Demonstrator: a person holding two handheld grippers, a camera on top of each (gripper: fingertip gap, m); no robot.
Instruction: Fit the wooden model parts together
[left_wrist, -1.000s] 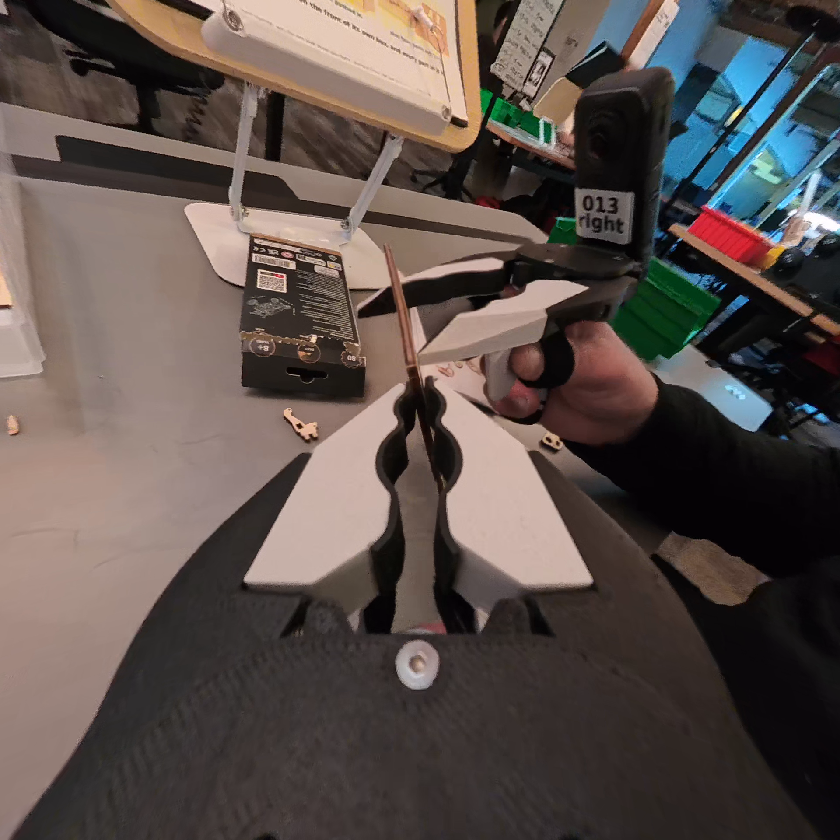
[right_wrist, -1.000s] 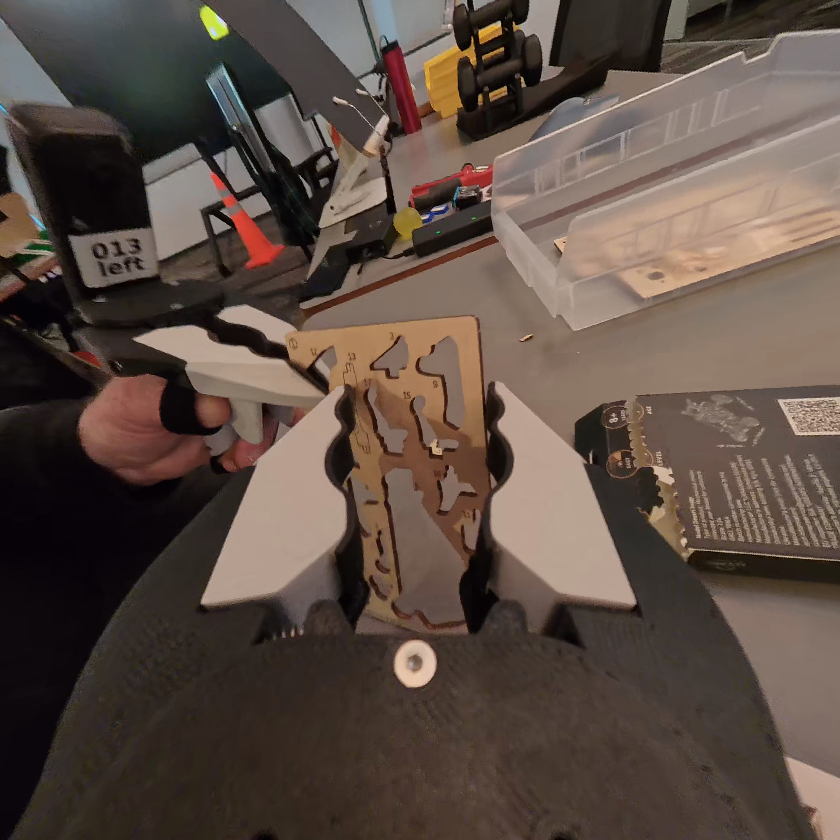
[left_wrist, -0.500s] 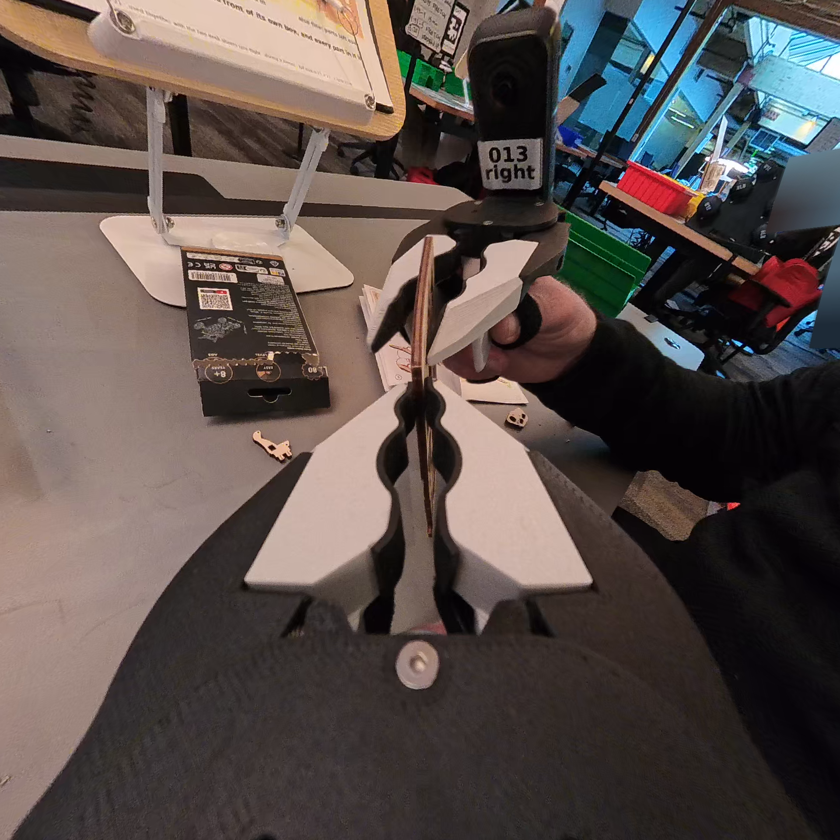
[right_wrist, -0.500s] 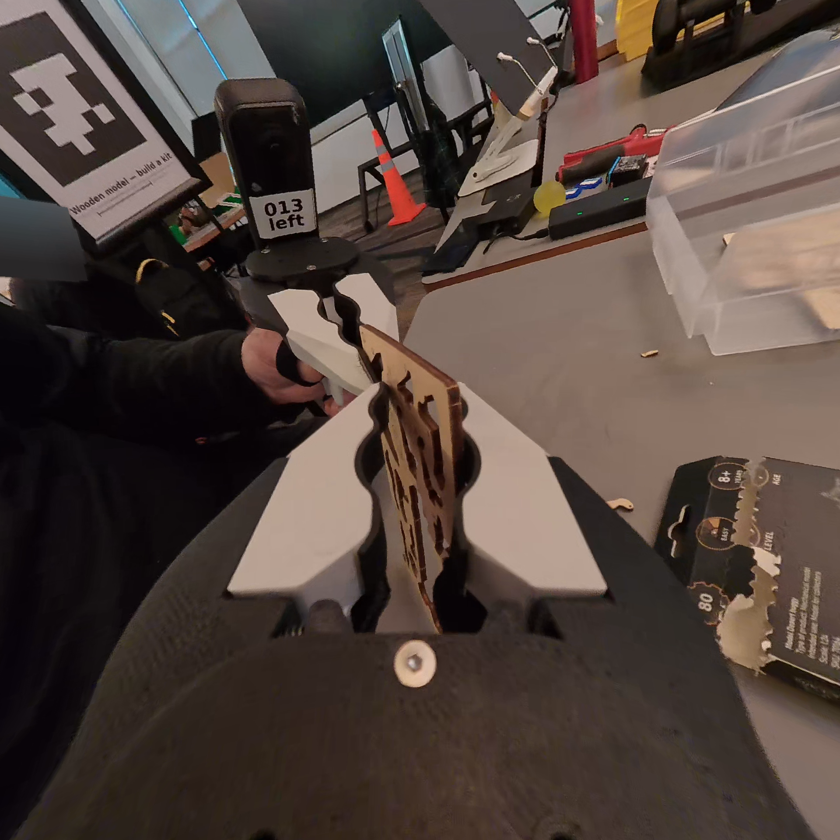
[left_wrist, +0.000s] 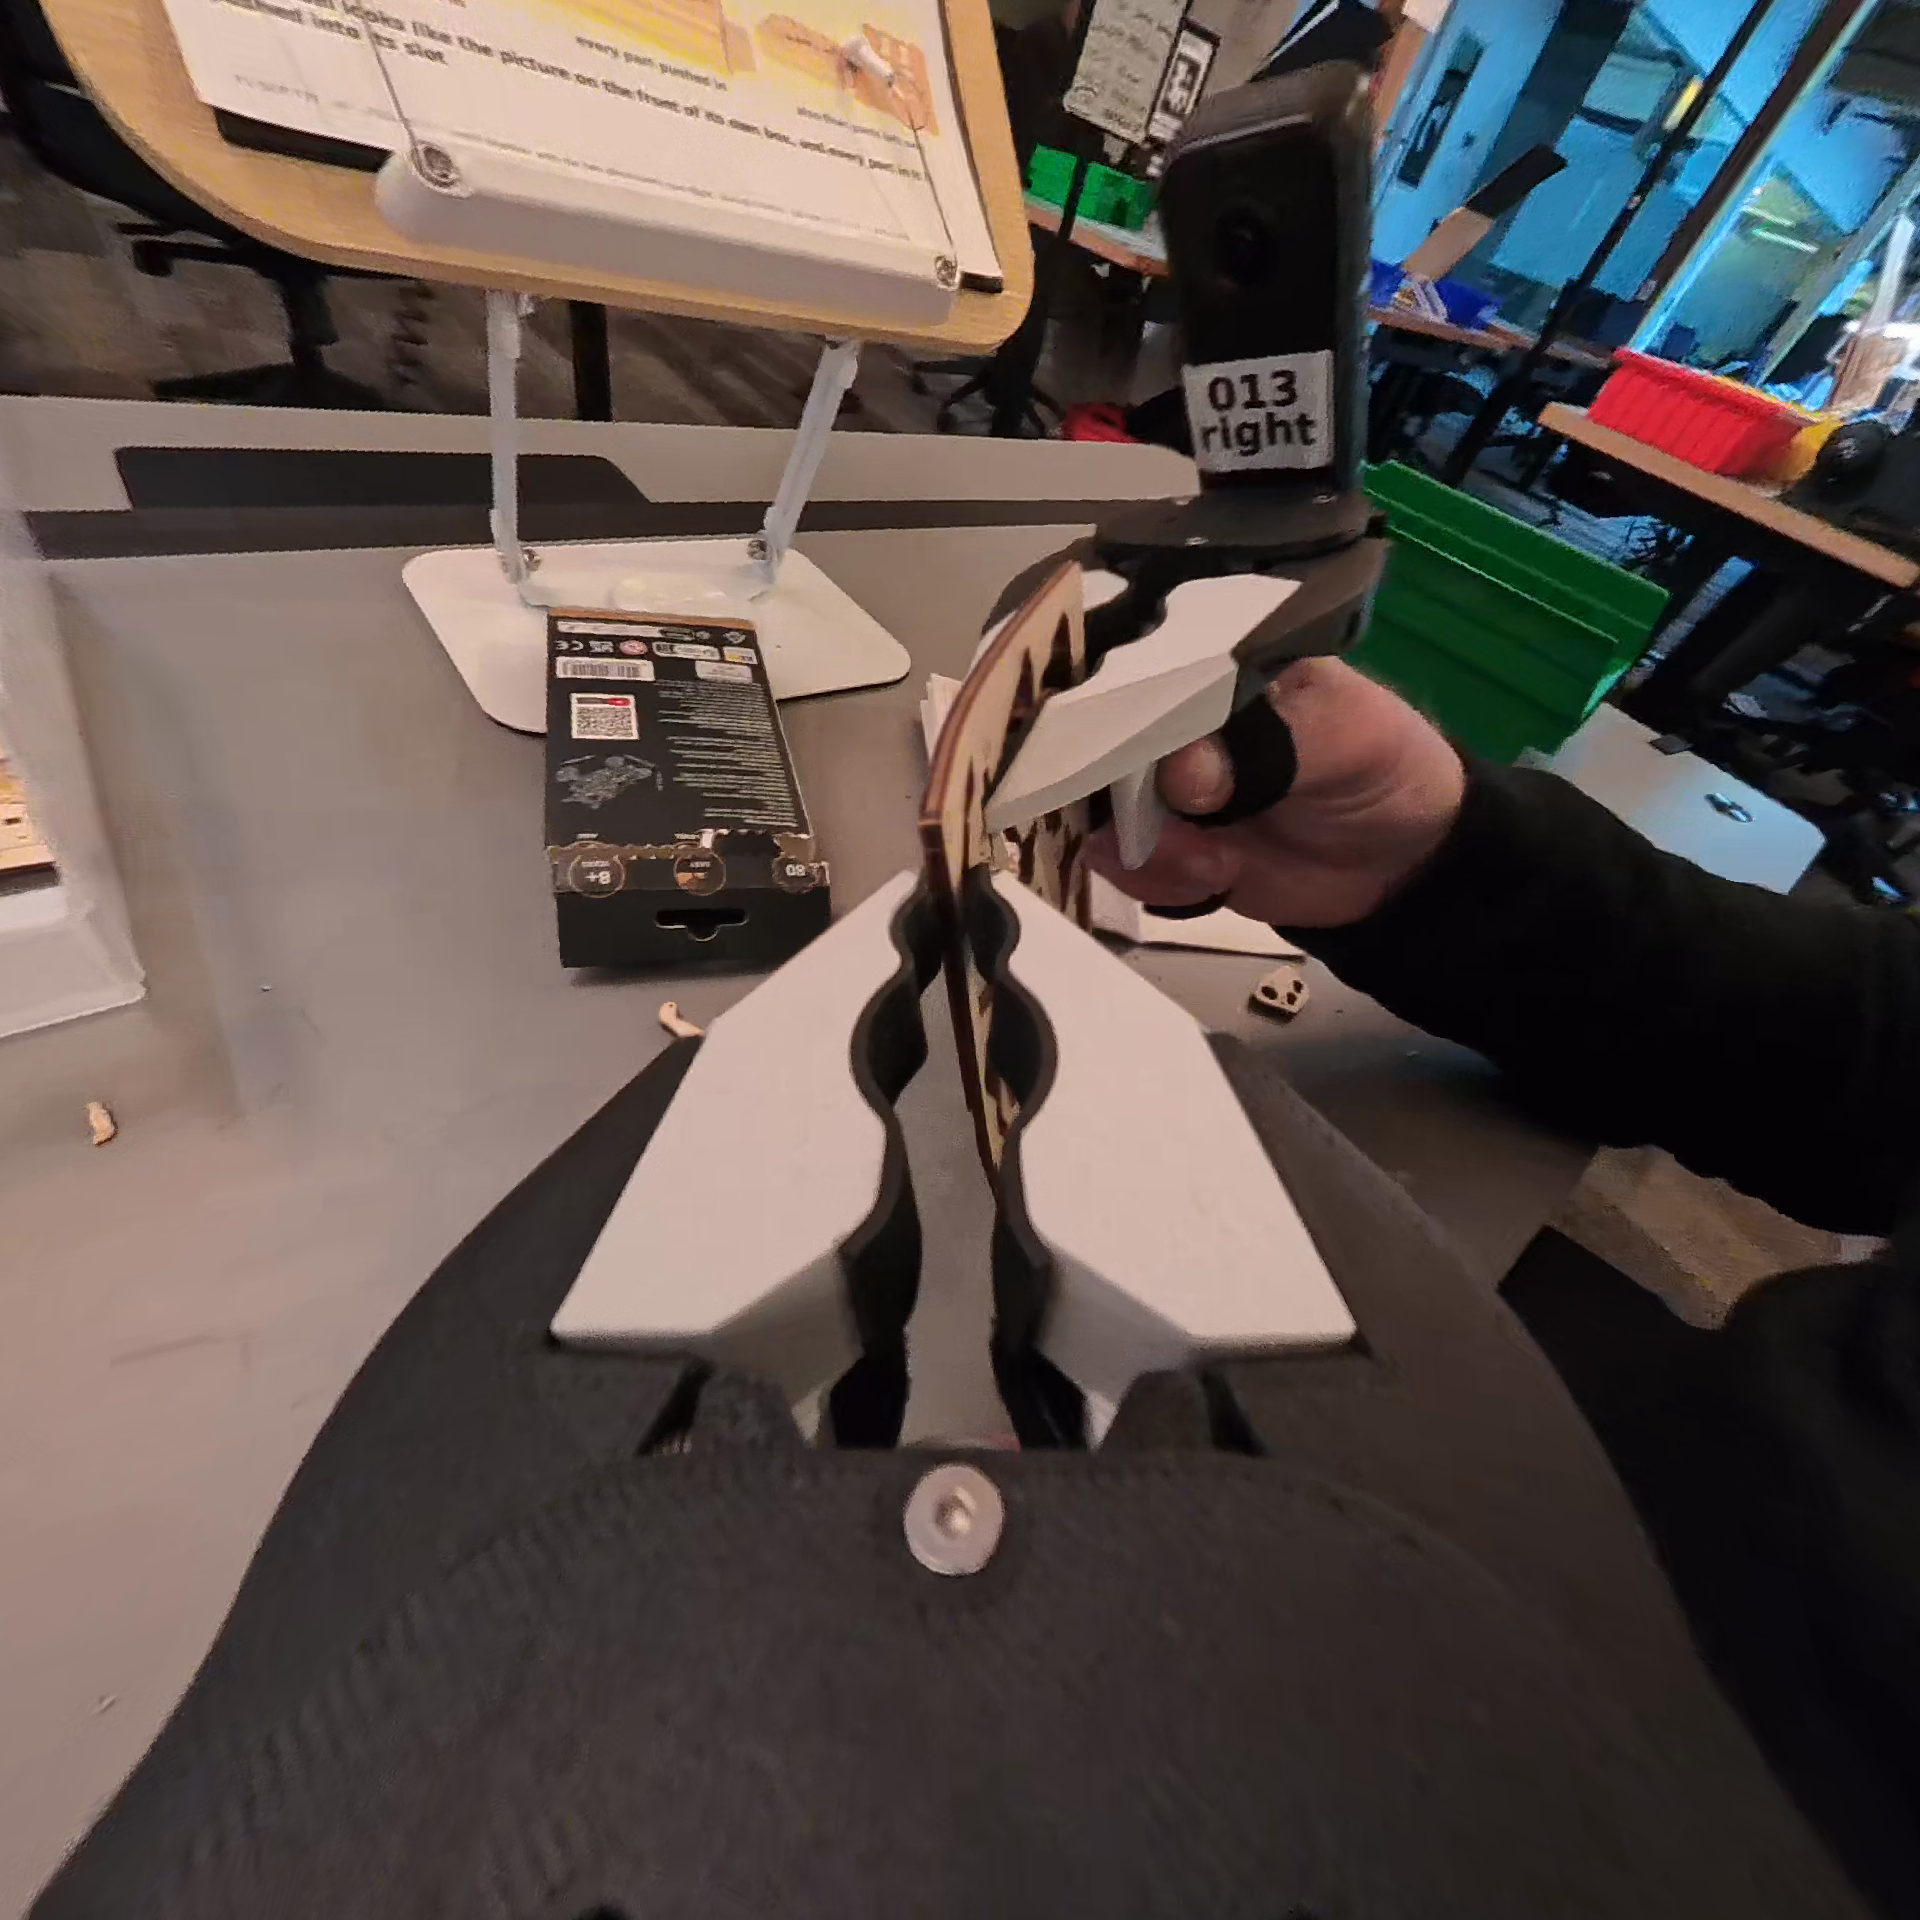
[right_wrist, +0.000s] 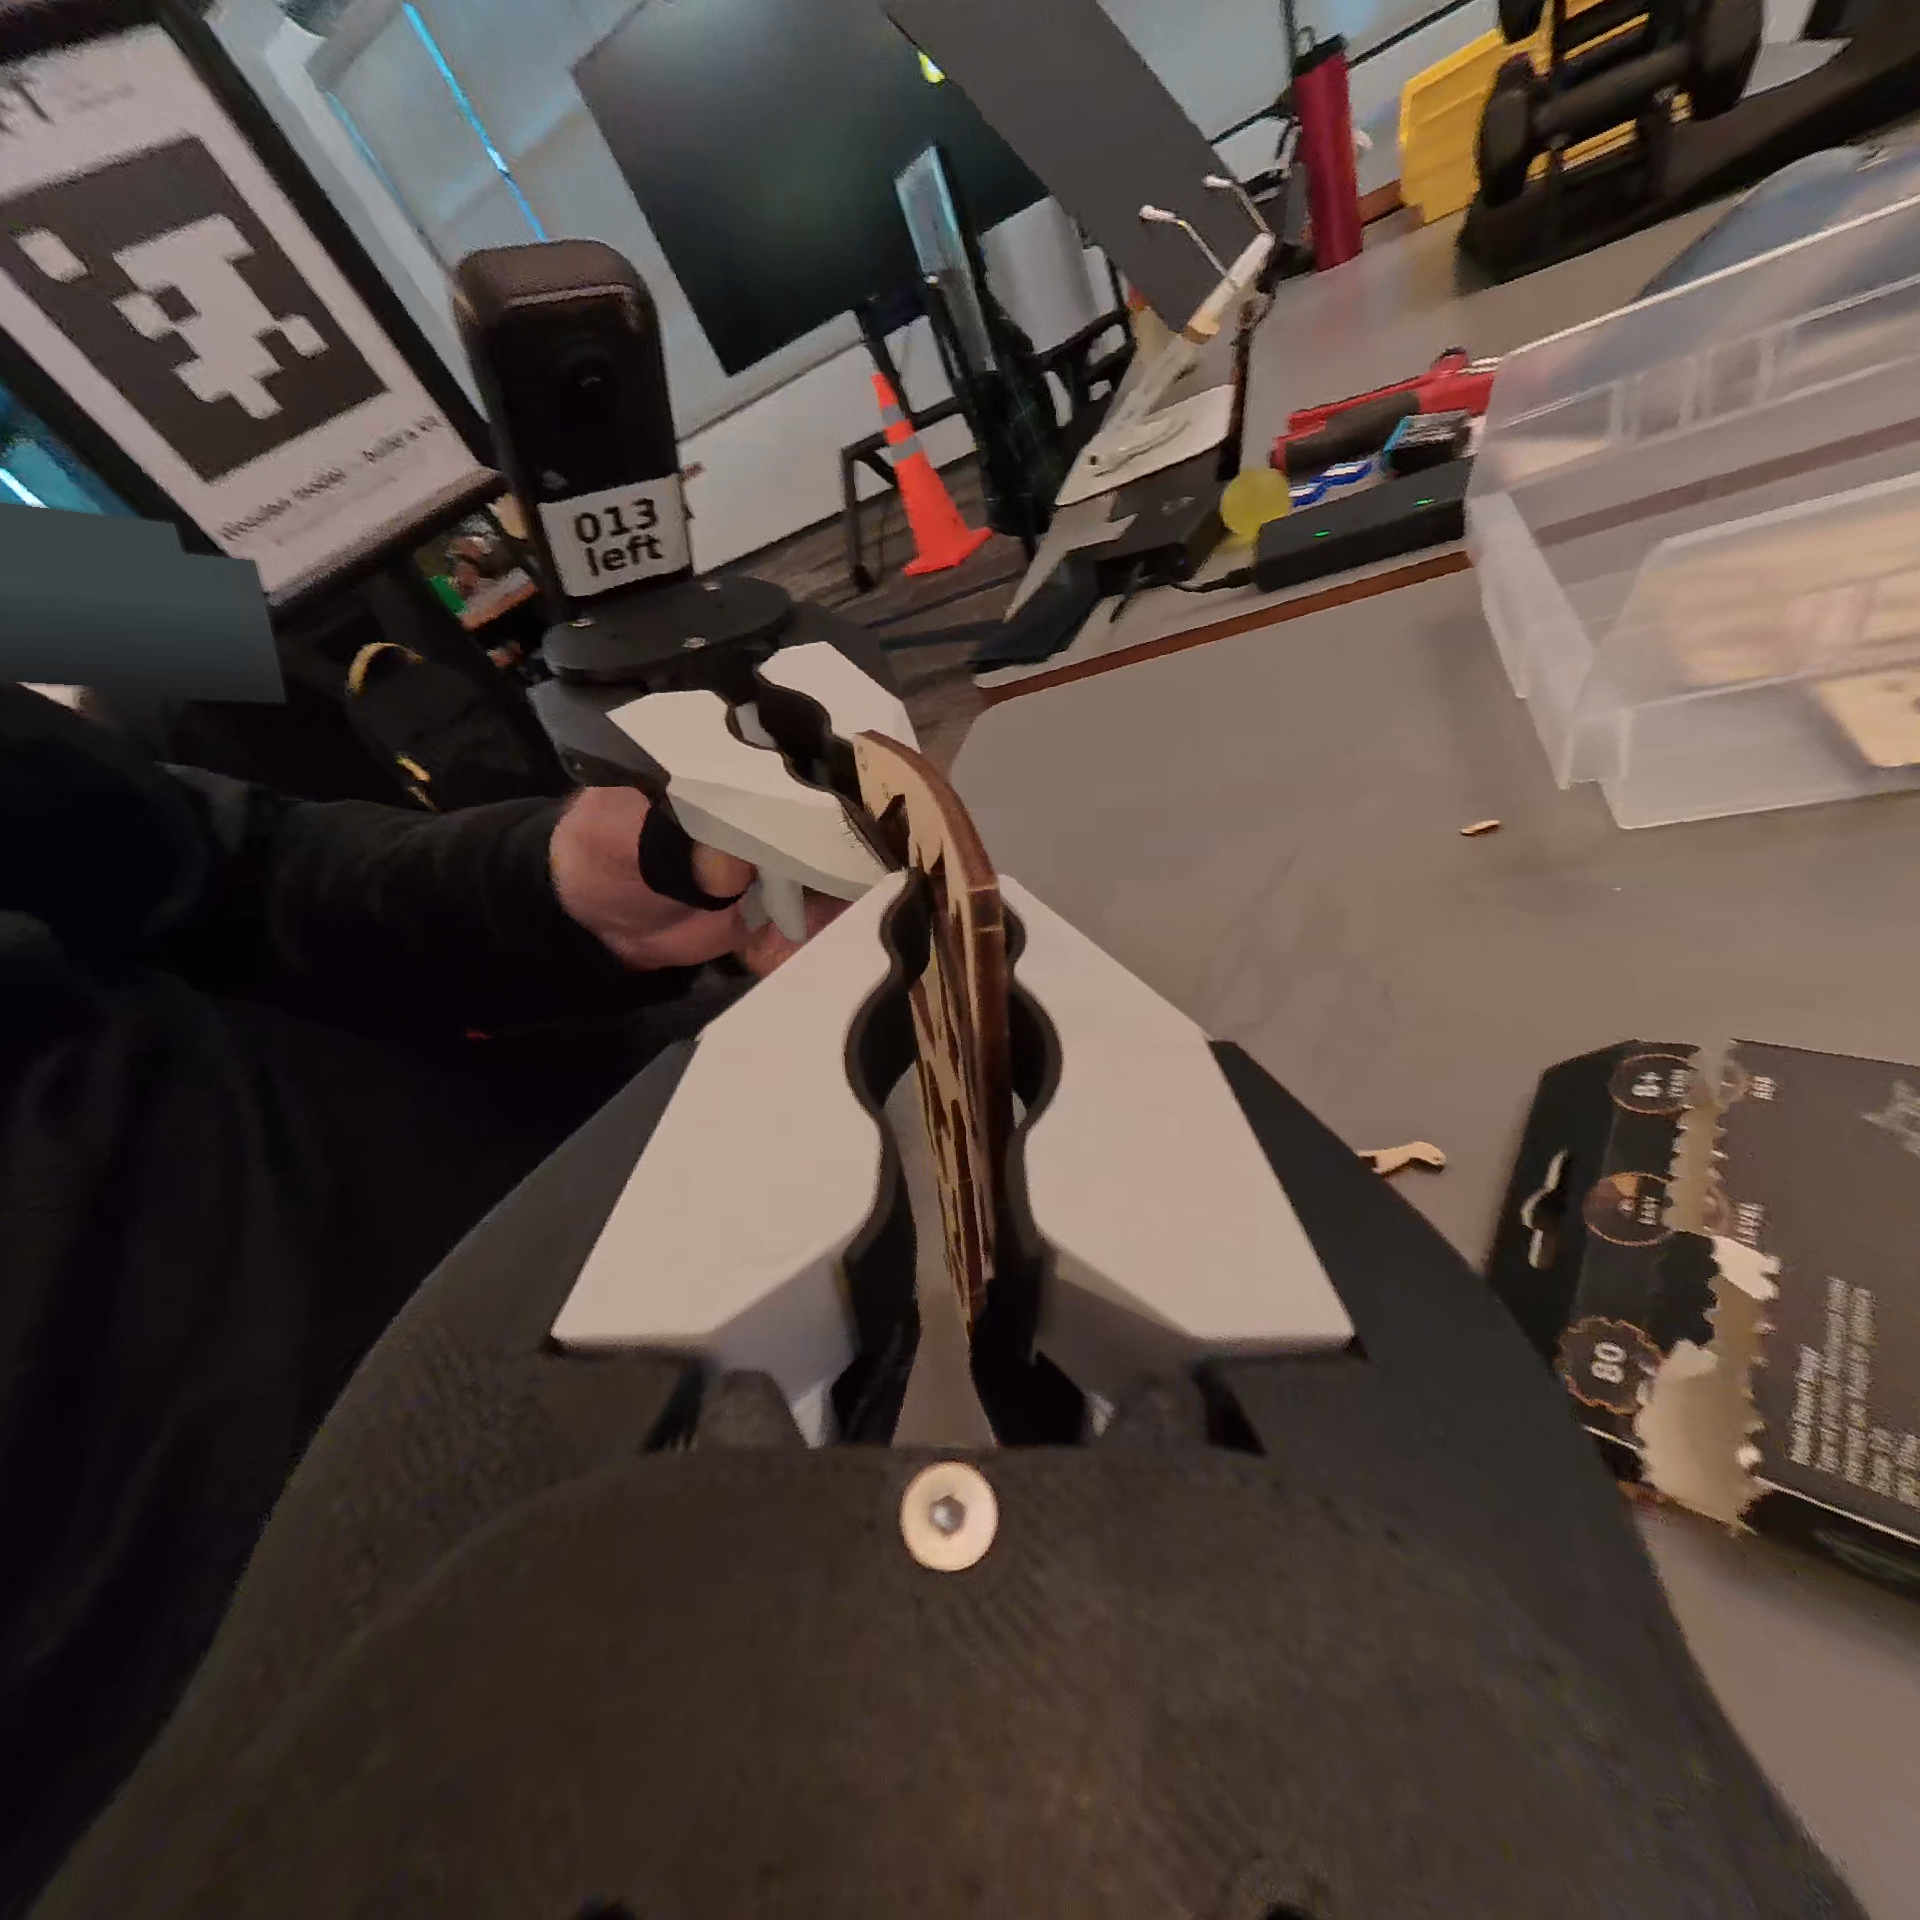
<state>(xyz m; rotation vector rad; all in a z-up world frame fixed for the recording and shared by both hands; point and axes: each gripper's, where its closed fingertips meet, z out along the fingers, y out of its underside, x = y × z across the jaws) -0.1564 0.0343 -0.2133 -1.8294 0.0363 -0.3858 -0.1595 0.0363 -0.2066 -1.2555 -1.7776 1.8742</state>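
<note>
A thin laser-cut wooden sheet (left_wrist: 945, 842) with cut-out part shapes stands edge-on between the two grippers, above the grey table (left_wrist: 312, 1039). My left gripper (left_wrist: 956, 883) is shut on one end of it. My right gripper (right_wrist: 954, 894) is shut on the other end of the sheet (right_wrist: 961, 1039). The sheet is bowed into a curve between them. The grippers face each other, tips almost touching. The right gripper (left_wrist: 977, 795) shows in the left wrist view, the left gripper (right_wrist: 878, 821) in the right wrist view, each held by a hand in a black sleeve.
A black kit box (left_wrist: 675, 790) lies on the table; its torn end shows in the right wrist view (right_wrist: 1714, 1278). A white document stand (left_wrist: 665, 644) is behind it. Small loose wooden pieces (left_wrist: 1280, 992) (right_wrist: 1403, 1155) lie around. A clear plastic bin (right_wrist: 1714, 582) sits at the far right. The grippers are tip to tip, or close to it.
The right gripper has turned from facing the sheet's flat side to gripping it edge-on and has closed on it. The sheet, straight before, now bends between the two grippers.
</note>
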